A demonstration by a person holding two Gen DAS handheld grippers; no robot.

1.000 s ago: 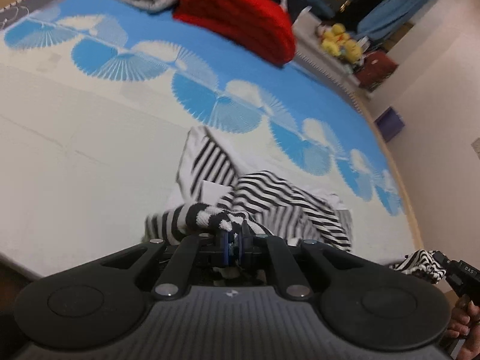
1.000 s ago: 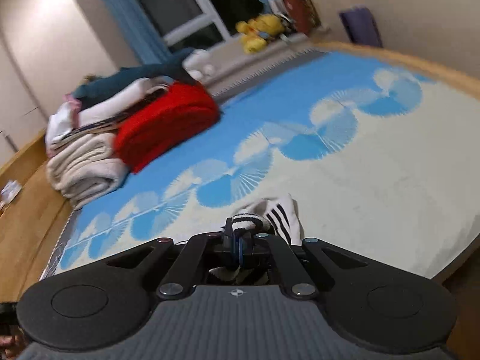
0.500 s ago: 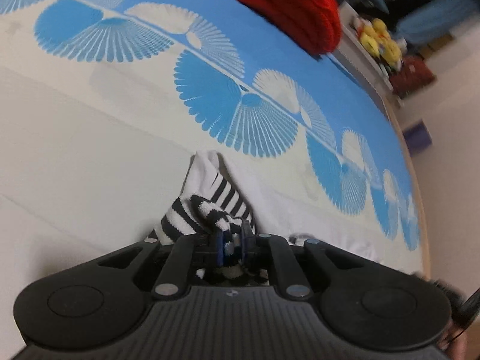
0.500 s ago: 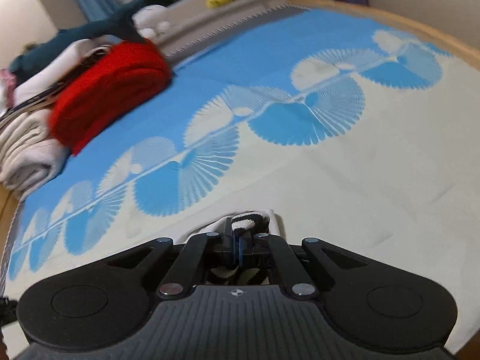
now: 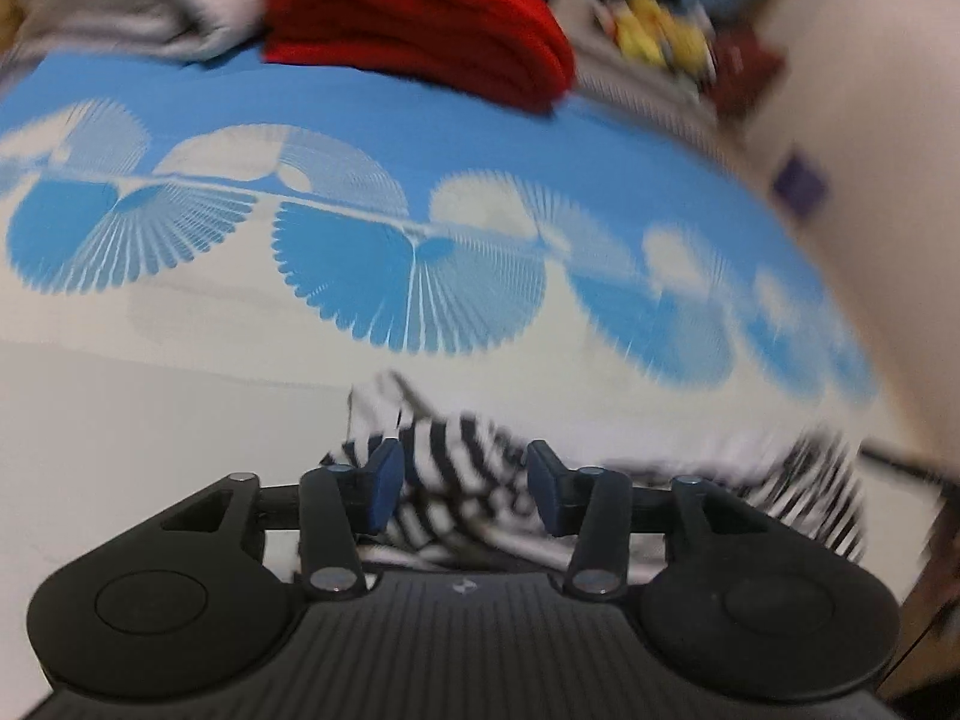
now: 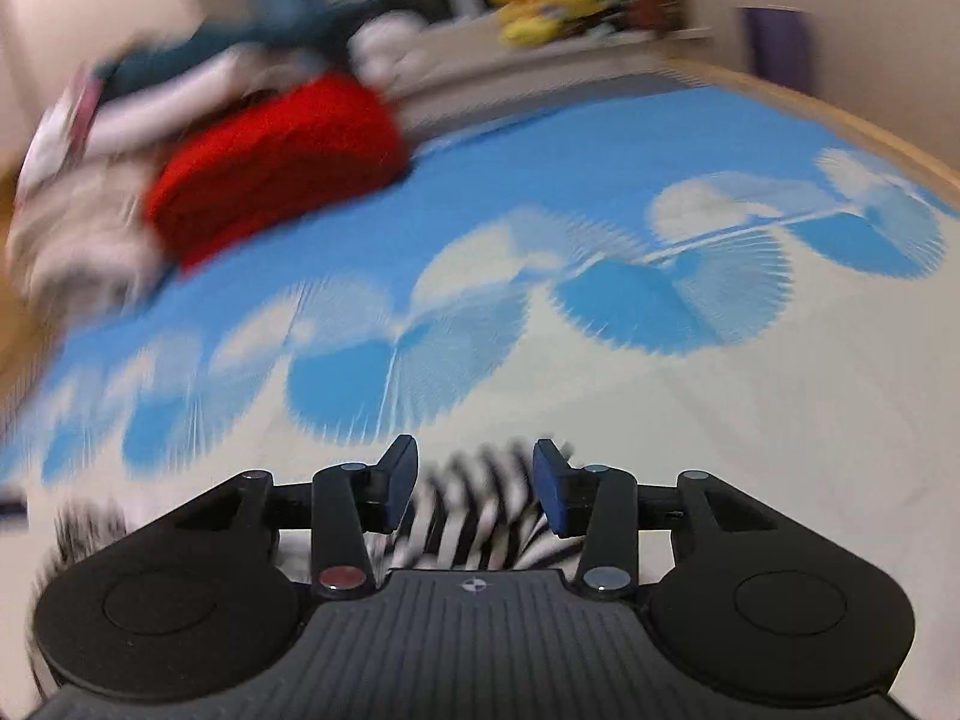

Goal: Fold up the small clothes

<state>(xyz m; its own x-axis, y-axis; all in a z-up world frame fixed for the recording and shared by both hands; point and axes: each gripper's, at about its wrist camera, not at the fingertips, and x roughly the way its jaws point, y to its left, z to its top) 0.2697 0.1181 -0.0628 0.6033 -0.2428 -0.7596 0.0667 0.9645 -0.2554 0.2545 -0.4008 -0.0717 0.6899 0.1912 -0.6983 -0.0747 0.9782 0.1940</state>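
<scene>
We see our left gripper (image 5: 462,483) and right gripper (image 6: 475,480) with jaws just opened, gripping nothing (both frames blurred), over the striped garment (image 5: 456,480) at the mat's (image 5: 180,396) near edge.

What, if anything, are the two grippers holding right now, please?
Nothing: the left gripper and right gripper have just been opening, and the striped garment lies loose between their parted pads.
</scene>
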